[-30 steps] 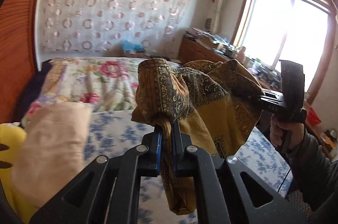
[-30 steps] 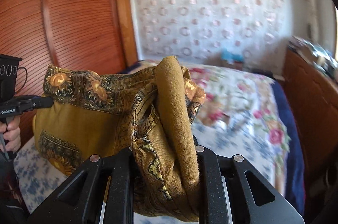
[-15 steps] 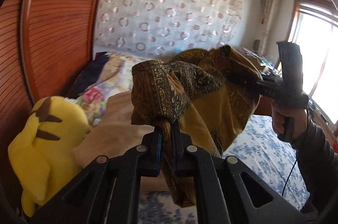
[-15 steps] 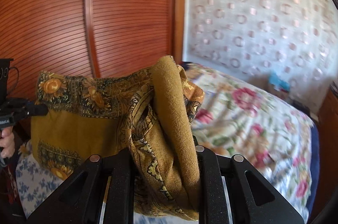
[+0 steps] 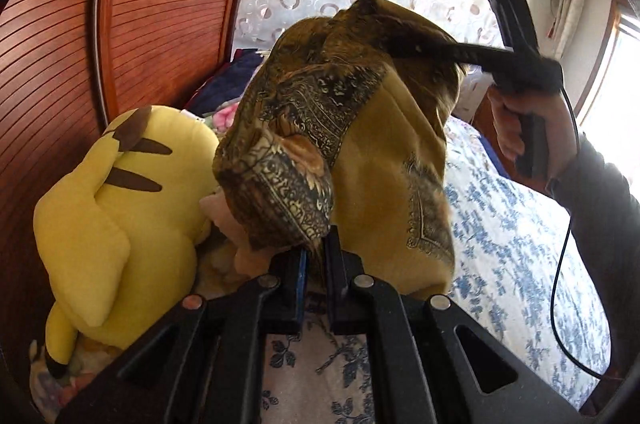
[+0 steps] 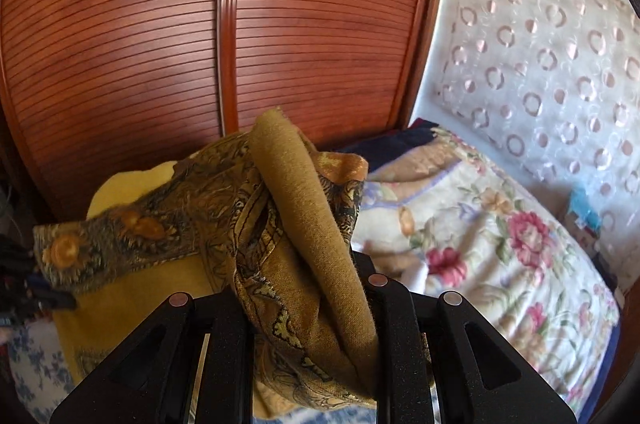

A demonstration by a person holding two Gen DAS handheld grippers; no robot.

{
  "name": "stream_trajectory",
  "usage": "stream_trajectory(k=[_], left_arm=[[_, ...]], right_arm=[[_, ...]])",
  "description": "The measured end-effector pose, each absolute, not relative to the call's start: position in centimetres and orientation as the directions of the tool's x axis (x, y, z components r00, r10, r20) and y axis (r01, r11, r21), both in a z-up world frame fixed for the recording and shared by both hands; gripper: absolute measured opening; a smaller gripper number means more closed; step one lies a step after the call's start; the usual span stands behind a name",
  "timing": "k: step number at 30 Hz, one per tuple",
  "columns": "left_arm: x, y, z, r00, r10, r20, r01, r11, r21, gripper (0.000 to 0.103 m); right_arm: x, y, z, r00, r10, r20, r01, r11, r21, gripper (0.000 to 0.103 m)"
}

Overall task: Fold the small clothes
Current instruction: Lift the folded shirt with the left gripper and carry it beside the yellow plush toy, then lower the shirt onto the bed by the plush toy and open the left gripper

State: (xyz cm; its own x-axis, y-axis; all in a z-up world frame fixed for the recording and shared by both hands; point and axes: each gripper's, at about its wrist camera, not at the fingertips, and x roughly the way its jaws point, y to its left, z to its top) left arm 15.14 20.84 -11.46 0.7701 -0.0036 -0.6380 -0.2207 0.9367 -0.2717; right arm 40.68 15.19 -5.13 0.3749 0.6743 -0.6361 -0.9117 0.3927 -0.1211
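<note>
A mustard-gold cloth with dark paisley borders (image 5: pixel 384 152) hangs in the air between both grippers, above the bed. My left gripper (image 5: pixel 316 252) is shut on one bunched patterned corner of it. In the right wrist view the cloth (image 6: pixel 304 224) bulges up in a thick fold between the fingers of my right gripper (image 6: pixel 302 284), which is shut on it. The right gripper's tip (image 5: pixel 404 44) is buried in the cloth's top edge, with a hand (image 5: pixel 520 128) on its handle. The left gripper (image 6: pixel 32 288) shows at the left edge of the right wrist view.
A yellow plush toy (image 5: pixel 120 204) lies at the left by the slatted wooden wardrobe door (image 5: pixel 160 24). A beige cloth (image 5: pixel 224 220) sits beside it. The bed has a blue floral sheet (image 5: pixel 520 244) and, further back, a flowered quilt (image 6: pixel 480 244).
Both grippers have carried the cloth leftwards and somewhat down, towards the wardrobe and the plush toy. Both grips on the cloth are unchanged.
</note>
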Motion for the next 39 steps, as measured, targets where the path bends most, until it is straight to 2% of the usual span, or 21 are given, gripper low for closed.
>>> stream_trajectory(k=[3,4,5,7,9,12,21,27,30,33,35,39], left_arm=[[15.2,20.7,-12.4,0.758,0.004,-0.653,-0.231,0.937,-0.262,0.004],[15.2,20.7,-12.5,0.755,0.007,-0.656,-0.236,0.936,-0.261,0.004],[15.2,20.7,-12.6,0.754,0.011,-0.657,-0.24,0.935,-0.261,0.004],[15.3,20.7,-12.3,0.755,0.013,-0.655,-0.243,0.934,-0.262,0.004],[15.3,20.8,-12.0,0.758,0.02,-0.652,-0.244,0.935,-0.255,0.004],[15.5,20.7,-11.9,0.75,0.035,-0.661,-0.248,0.941,-0.231,0.004],[14.9,20.3,-10.9,0.748,0.069,-0.661,-0.26,0.946,-0.195,0.007],[14.7,20.1,-10.3,0.747,0.079,-0.66,-0.264,0.947,-0.186,0.007],[14.5,20.2,-9.9,0.751,0.082,-0.655,-0.264,0.947,-0.184,0.009],[14.0,19.9,-9.1,0.758,0.109,-0.643,-0.271,0.949,-0.159,0.018],[13.5,19.8,-8.4,0.77,0.117,-0.627,-0.268,0.951,-0.152,0.035],[12.6,19.4,-7.2,0.788,0.116,-0.604,-0.253,0.956,-0.148,0.049]], right_arm=[[41.3,15.9,-5.0,0.397,0.664,-0.634,-0.893,0.44,-0.099,0.023],[41.4,16.1,-4.7,0.419,0.66,-0.624,-0.882,0.459,-0.106,0.032],[41.4,16.3,-4.5,0.447,0.652,-0.612,-0.868,0.481,-0.122,0.046],[41.2,16.0,-3.7,0.501,0.642,-0.58,-0.838,0.526,-0.142,0.052],[41.1,15.1,-3.4,0.554,0.63,-0.544,-0.809,0.563,-0.171,0.053],[40.7,13.9,-3.5,0.539,0.651,-0.534,-0.816,0.562,-0.138,0.053],[39.8,14.2,-8.7,0.37,0.662,-0.652,-0.874,0.485,-0.003,0.053],[37.0,13.1,-9.6,0.306,0.701,-0.644,-0.898,0.437,0.048,0.053],[36.0,13.5,-10.7,0.308,0.68,-0.665,-0.905,0.424,0.015,0.053],[35.7,13.9,-12.0,0.335,0.648,-0.684,-0.899,0.438,-0.026,0.054],[35.8,14.1,-12.5,0.342,0.636,-0.691,-0.894,0.446,-0.032,0.054],[35.4,14.2,-12.3,0.374,0.615,-0.694,-0.88,0.471,-0.057,0.054]])
